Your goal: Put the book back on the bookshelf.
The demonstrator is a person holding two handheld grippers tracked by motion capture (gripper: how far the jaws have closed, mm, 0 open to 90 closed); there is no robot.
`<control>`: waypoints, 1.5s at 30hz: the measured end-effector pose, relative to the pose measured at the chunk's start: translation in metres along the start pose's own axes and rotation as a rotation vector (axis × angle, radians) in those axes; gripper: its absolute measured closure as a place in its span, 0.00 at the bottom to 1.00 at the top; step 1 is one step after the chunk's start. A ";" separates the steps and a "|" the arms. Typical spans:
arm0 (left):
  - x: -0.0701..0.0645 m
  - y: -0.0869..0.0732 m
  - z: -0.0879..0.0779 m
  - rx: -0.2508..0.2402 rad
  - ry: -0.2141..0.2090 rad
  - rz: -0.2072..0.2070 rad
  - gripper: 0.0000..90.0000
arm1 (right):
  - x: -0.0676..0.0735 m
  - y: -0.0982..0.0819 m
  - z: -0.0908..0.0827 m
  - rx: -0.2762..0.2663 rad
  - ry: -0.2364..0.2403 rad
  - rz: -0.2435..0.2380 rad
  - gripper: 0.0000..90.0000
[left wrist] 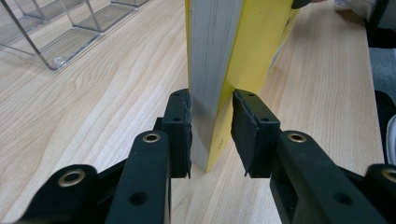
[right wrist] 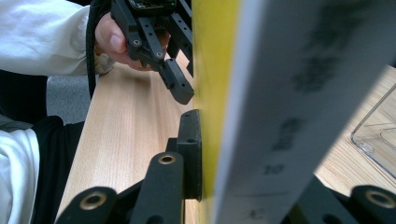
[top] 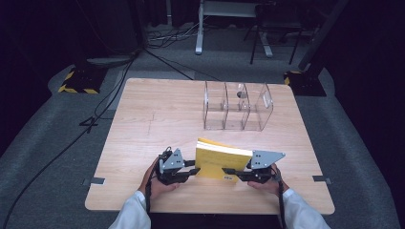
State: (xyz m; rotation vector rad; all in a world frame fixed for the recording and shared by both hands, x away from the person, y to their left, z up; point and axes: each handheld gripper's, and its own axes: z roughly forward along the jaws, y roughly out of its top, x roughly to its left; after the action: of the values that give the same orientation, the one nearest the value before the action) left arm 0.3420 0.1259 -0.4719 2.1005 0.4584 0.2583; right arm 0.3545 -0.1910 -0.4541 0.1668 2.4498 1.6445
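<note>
So the yellow book [top: 223, 161] stands on its edge near the front of the tabletop [top: 143, 124], pinched from both ends by the two claws. The left claw [top: 192, 172] has the page block and cover between its pads; in the left gripper view one pad [left wrist: 180, 133] sits flat on the grey page edge and the other [left wrist: 245, 133] is right at the yellow cover, so I'd call it clenched on the book [left wrist: 219, 56], though not hard. The right claw [top: 230, 171] is clamped on the far end; in the right gripper view its near pad [right wrist: 191, 154] presses right on the cover [right wrist: 208, 70], and the other pad is hidden behind the pages.

Handling-wise, my guess is it's a softcover: moderately heavy, stiff along the spine but floppy across the covers. The glossy yellow cover looks slippery, so rubber pads on it could slide if the grip is loose. Best hold is low and near the spine side, squeezing the whole thickness so the pages don't fan out. Nothing fragile here, worst case a bent corner.

Farther back, well apart from the book, sits a clear acrylic divider rack [top: 237, 106] with upright slots. That one looks brittle and light, so bumping it with the book would probably shove it.
</note>
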 end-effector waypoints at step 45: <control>0.021 -0.081 -0.066 0.237 0.367 -0.317 0.18 | -0.050 -0.001 -0.101 -0.052 -0.558 0.147 0.85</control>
State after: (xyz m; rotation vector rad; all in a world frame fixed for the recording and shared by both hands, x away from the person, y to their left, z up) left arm 0.3198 0.2247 -0.5042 2.1725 1.0749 0.4215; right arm 0.3810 -0.2928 -0.4131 0.7083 2.0059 1.4584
